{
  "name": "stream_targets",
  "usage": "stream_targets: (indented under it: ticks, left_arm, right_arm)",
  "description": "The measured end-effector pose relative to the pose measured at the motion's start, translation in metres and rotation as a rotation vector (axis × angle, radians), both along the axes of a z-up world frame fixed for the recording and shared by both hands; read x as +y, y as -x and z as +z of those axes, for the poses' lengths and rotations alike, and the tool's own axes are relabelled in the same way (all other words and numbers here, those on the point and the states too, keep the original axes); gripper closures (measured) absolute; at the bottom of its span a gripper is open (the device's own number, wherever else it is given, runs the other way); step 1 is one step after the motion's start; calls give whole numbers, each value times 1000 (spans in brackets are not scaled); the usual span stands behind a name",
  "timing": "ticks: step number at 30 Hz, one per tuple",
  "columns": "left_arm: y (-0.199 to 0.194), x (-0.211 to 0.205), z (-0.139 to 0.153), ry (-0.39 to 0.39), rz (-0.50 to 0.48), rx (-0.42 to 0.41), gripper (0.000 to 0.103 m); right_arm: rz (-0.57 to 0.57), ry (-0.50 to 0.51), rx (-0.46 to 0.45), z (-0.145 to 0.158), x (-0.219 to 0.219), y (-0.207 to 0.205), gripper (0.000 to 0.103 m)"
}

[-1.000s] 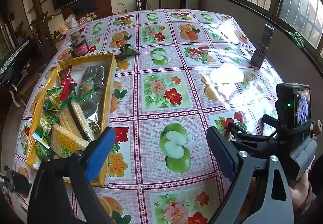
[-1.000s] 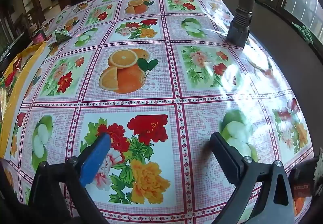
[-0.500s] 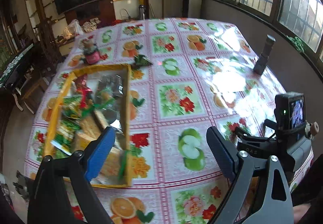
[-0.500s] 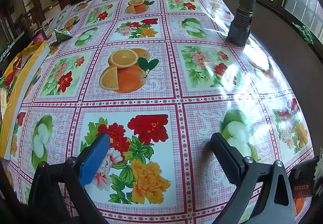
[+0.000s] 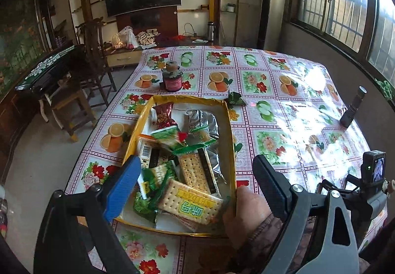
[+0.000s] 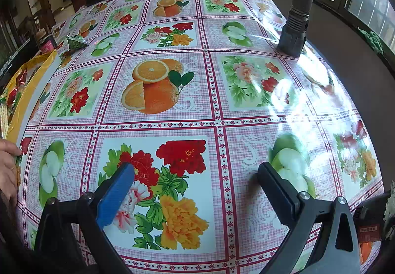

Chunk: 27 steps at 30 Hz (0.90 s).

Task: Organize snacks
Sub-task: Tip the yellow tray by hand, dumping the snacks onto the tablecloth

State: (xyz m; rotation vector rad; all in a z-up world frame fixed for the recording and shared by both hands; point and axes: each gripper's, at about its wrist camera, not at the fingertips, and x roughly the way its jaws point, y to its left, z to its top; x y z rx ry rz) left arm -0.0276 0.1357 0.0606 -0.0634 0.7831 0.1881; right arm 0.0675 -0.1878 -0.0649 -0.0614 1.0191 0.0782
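A yellow-rimmed box holds several snacks, among them a cracker pack and a red packet. My left gripper hangs open above the box's near half, with nothing between its fingers. A person's hand grips the box's near right corner. One green triangular snack lies on the tablecloth just beyond the box's far corner. My right gripper is open and empty, low over the flowered cloth. In the right wrist view the box rim and the green snack sit at the far left.
A small dark jar stands beyond the box. A black flashlight stands upright near the table's right edge, also large in the right wrist view. Chairs and a stool stand off the table's left side.
The left gripper has risen and swung left, so the box now lies between its fingers. A hand has come onto the box's near corner. The right gripper has stayed put.
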Motion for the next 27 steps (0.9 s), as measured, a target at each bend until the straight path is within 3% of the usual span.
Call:
stream_targets:
  ticks: [14,27]
  left_arm:
    - [28,5,25,-13,4,-52,11]
    - [21,-1,23,-15,-17,-10,9]
  right_arm:
    - [0,0,0,-1,0,0,3]
    - [0,0,1,0,-1,0,3]
